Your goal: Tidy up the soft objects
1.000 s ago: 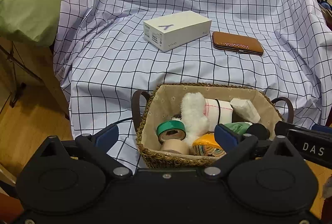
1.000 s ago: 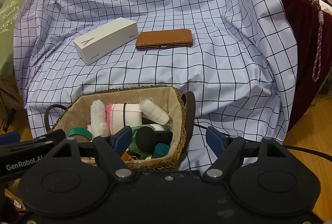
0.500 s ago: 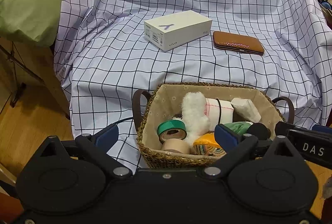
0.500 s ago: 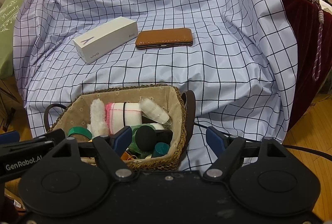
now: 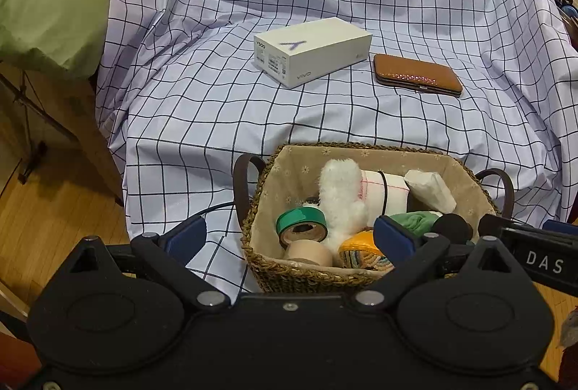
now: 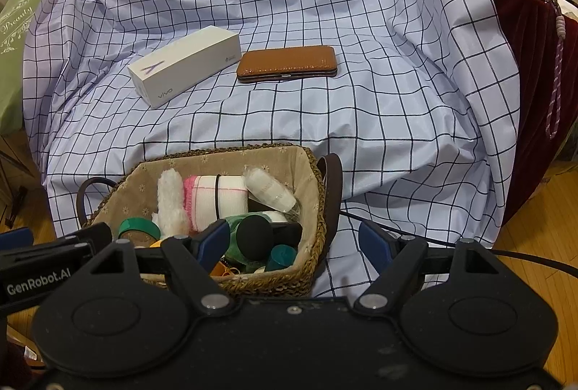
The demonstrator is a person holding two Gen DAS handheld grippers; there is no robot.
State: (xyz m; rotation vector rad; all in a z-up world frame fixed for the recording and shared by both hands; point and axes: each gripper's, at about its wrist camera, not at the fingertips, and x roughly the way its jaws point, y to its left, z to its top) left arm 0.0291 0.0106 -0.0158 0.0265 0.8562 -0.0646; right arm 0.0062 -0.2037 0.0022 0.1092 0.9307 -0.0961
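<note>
My woven basket (image 5: 289, 276) sits in front of the checked sheet (image 5: 325, 122), holding a fluffy white toy (image 5: 341, 198), a rolled pink-edged white cloth (image 6: 224, 196) and green tape (image 5: 301, 220). My left gripper (image 5: 289, 238) and right gripper (image 6: 294, 241) both gape empty.

Both grippers were matte black; the left gripper (image 5: 289, 238) showed blue pads, silver screws; the right gripper (image 6: 294, 241) matched.
</note>
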